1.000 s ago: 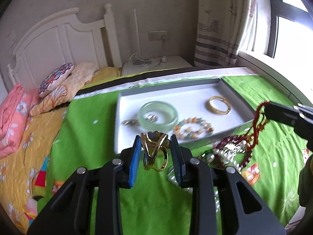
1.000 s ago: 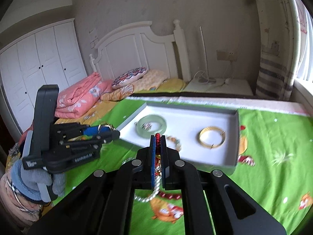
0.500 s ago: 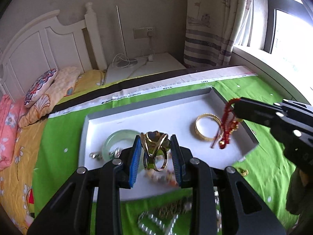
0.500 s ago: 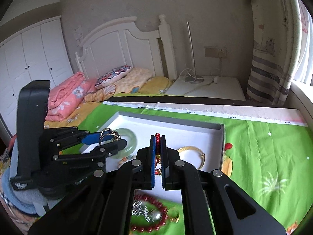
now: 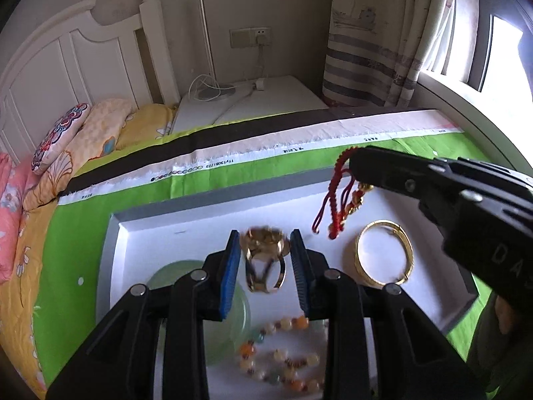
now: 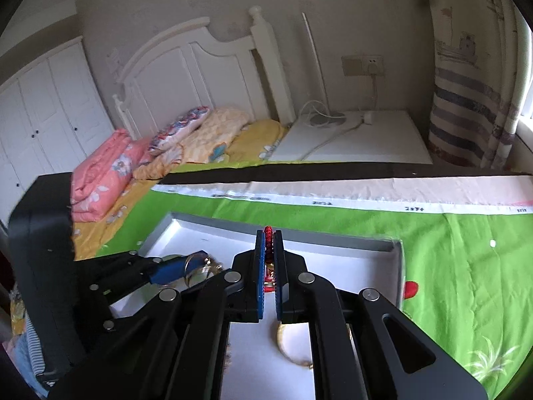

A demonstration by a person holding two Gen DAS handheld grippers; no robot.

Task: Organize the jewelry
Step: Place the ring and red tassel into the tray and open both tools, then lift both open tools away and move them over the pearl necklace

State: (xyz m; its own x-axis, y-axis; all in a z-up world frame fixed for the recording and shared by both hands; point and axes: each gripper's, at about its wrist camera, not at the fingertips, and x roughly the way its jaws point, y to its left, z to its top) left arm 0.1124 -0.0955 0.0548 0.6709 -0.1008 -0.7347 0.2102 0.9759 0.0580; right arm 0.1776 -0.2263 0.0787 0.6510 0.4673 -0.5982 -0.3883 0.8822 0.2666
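Nearest the left wrist camera, the left gripper [image 5: 265, 263] has its jaws opening, with a gold ring [image 5: 265, 266] between the blue pads [image 5: 230, 273]. A gap shows on both sides of the ring and its top is blurred, so it appears to be coming free over the white tray [image 5: 113, 240]. Beneath and in front lie a pale green bangle [image 5: 180, 276] and a multicoloured bead bracelet [image 5: 283, 360], both inside the tray. Just to the right rests a gold bangle [image 5: 383, 256], also inside.

Further out, the right gripper [image 6: 268, 266] stands nearly closed, pinching a red cord bracelet [image 5: 336, 200] by its upper loop. The cord and a small gold charm hang free above the tray floor, near the gold bangle, touching nothing.

Handling judgement: the ring is small, hard and smooth, probably prone to rolling or bouncing on the tray; it is best gripped across the band. The red cord is light and limp, so it will swing and drape. It needs a pinch on the knotted section and a low release. The green bangle looks brittle and should not be struck.

Beyond the tray are the green bedsheet [image 6: 466, 266], the pillows [image 6: 186, 130] and the white headboard [image 6: 186, 66].
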